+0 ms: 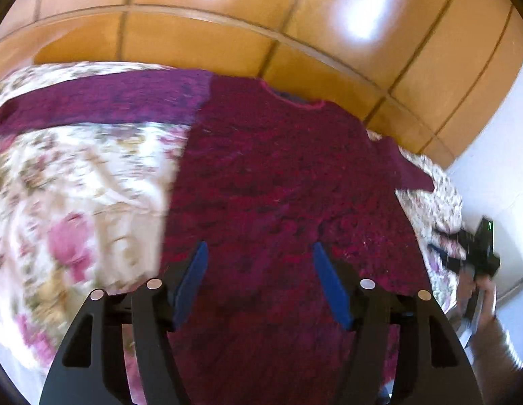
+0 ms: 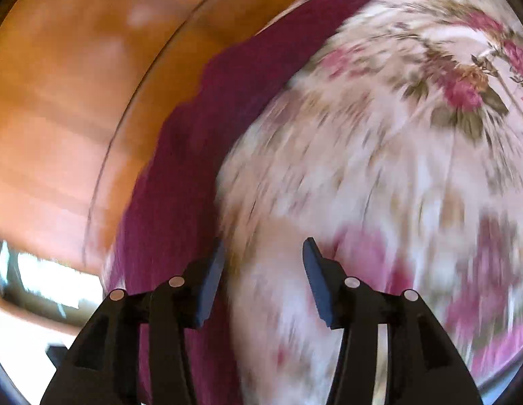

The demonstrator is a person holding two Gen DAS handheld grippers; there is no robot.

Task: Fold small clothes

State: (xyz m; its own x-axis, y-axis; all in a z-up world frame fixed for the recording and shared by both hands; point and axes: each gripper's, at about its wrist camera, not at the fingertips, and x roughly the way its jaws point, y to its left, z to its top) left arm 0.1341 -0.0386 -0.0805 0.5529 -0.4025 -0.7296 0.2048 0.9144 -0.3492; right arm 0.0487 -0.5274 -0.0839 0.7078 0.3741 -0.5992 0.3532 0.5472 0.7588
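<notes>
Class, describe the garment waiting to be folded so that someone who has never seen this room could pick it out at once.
Start at the bed with the floral bedspread, set against orange-brown wooden panelling. Spread flat on it lies a dark magenta knitted sweater, one long sleeve stretched out sideways. It is the only solid-coloured, fuzzy item there, plain against the pale rose print beneath it.
</notes>
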